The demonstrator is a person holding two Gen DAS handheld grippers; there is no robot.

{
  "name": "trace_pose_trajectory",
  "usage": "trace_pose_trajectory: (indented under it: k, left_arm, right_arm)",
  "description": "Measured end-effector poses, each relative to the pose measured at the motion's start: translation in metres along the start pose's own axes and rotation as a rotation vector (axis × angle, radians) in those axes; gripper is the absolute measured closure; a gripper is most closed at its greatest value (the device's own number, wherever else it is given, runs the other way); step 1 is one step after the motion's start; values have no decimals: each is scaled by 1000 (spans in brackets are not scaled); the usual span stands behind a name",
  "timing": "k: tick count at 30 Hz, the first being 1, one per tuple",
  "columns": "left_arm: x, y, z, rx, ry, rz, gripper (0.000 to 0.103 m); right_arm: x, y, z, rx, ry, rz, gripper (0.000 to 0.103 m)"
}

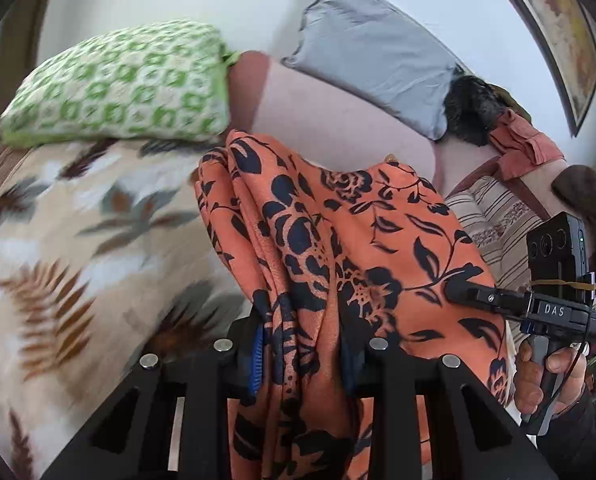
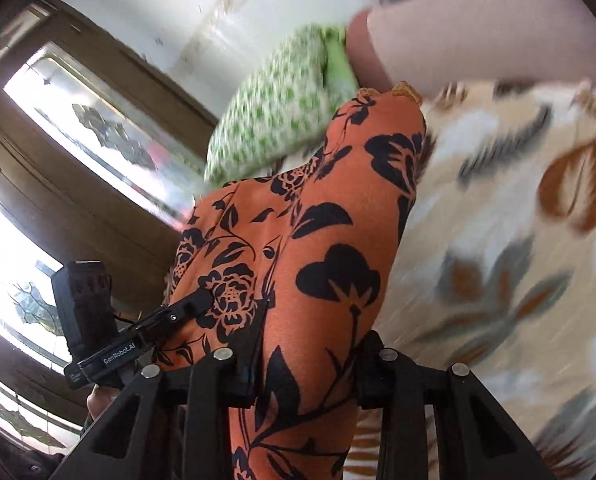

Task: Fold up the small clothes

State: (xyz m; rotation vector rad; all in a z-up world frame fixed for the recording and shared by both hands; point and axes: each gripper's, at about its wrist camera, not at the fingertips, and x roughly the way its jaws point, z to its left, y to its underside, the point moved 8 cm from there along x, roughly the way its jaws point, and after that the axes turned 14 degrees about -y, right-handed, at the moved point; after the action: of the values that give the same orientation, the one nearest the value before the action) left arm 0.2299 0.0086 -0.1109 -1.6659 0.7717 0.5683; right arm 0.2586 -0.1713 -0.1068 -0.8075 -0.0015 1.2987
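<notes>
You're working in home bedroom: leaf-print beige blanket (image 1: 78,216) covering bed, green-patterned pillow (image 1: 118,84), grey pillow (image 1: 370,52) lying at pink headboard (image 1: 330,120).

Orange cloth (image 1: 338,240) with black flowers; green-and-white pillow (image 1: 118,84); grey pillow (image 1: 362,52)

Garment (image 1: 338,240) above bedspread (image 1: 78,240); two pillows (image 1: 118,88) behind, against headboard (image 1: 318,120).

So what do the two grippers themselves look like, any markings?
Both are black and angular, with round silver studs on the finger mounts. The left gripper has blue pads; in the right wrist view it reads "GenRobot.AI". The right gripper shows "DAS", a camera block and a thin cable.
</notes>
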Motion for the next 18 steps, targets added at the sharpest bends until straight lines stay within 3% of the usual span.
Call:
trace_pose_trajectory:
  k: [3, 4, 5, 7, 8, 9, 10, 13, 15, 18]
  left_arm:
    - [52, 1, -18, -4, -31, 44, 60]
    - [70, 7, -18, 4, -56, 61, 55]
    - [91, 16, -14, 11, -85, 98, 46]
    - [138, 50, 3, 19, -162, 244, 45]
    - [145, 59, 9, -1, -152, 286, 43]
    - [137, 59, 15, -52, -123, 259, 43]
    - [127, 55, 18, -50, -133, 226, 42]
    - [93, 41, 21, 13, -171, 127, 39]
    - [79, 34, 19, 20, -154, 86, 32]
    - [85, 35, 10, 46, -150, 89, 21]
  right_arm:
    - [-15, -12, -36, 40, -12, -17, 64]
    - [-16, -10, -64, 68, 37, -30, 60]
    - [-16, -7, -85, 95, 90, -54, 48]
    - [-9, 16, -134, 208, 177, -25, 34]
    - [-9, 37, -163, 302, 284, 15, 32]
    - [-12, 50, -173, 345, 319, 23, 32]
    - [-15, 52, -167, 333, 265, -16, 32]
    - [-38, 43, -140, 213, 330, -99, 32]
    - [-40, 26, -105, 157, 221, -154, 32]
    - [-16, 17, -76, 113, 106, -123, 25]
